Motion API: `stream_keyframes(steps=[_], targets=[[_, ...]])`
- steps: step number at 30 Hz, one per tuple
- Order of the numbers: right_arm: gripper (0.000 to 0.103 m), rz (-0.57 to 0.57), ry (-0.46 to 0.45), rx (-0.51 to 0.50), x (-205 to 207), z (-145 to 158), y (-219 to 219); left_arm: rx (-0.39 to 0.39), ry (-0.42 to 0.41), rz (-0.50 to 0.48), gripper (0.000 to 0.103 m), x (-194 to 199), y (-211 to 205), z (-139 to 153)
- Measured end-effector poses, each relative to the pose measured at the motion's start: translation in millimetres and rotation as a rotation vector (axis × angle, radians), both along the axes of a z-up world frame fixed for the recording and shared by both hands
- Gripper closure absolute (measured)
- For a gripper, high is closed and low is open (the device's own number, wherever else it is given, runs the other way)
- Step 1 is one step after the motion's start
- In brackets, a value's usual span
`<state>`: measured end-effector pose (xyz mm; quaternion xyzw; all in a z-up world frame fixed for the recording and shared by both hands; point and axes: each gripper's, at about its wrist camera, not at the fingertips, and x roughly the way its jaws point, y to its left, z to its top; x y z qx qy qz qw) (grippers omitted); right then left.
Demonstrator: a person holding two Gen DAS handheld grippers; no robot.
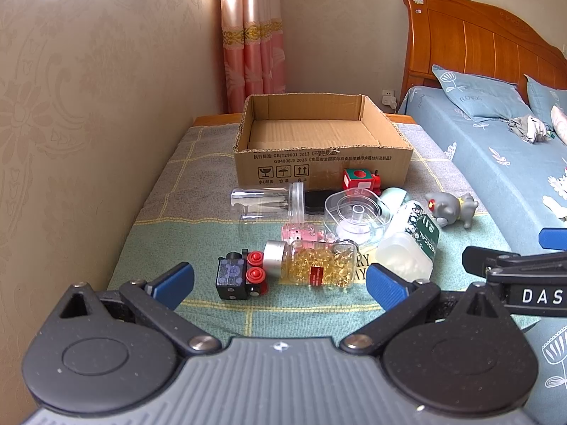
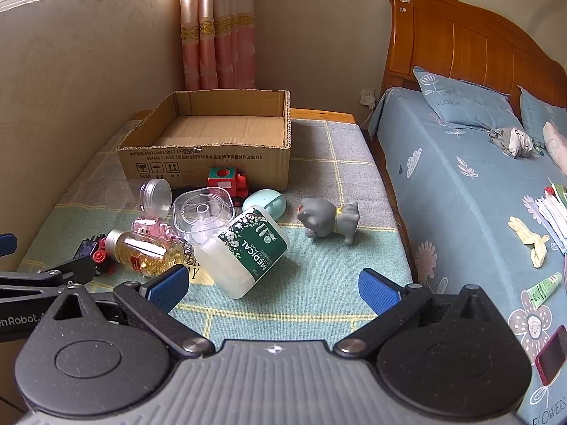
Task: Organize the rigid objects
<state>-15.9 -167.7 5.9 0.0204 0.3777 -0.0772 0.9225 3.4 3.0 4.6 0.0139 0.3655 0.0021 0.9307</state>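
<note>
From the left wrist, the left gripper [image 1: 278, 281] hangs spread wide and holding nothing, low over the blanket [image 1: 301, 304]. Just ahead, between its blue pads [image 1: 173, 283], lie a black train [image 1: 239, 276] with red wheels and a capsule bottle [image 1: 319, 265] on its side, silver cap toward the train, long axis running left to right. Behind them a clear jar [image 1: 265, 205] lies sideways too, its lid to the right. A swab tub [image 1: 411, 244] leans near the right pad, and a grey dog [image 1: 450, 209] lies further right. The box [image 1: 319, 163] stands open behind everything, against the far edge.

From the right wrist, the right gripper [image 2: 273, 288] is likewise wide apart and empty. The swab tub [image 2: 244, 251] lies just beyond its left pad [image 2: 168, 287], tipped over, long axis slanting away to the right. The capsule bottle [image 2: 145, 251] lies left of it, cap pointing left. The dog [image 2: 327, 221] lies on its side further off, head toward the tub, apart from the pile. The box [image 2: 205, 163] stands behind, left of centre.
</note>
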Motion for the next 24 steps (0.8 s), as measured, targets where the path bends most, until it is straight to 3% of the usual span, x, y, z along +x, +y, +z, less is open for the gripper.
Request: stream_keyframes(steps=[24], targets=[[0.000, 0.079, -0.050, -0.025, 7.5, 0.2, 7.7, 0.008, -0.037, -0.042, 0.001, 7.4, 6.4, -6.4]])
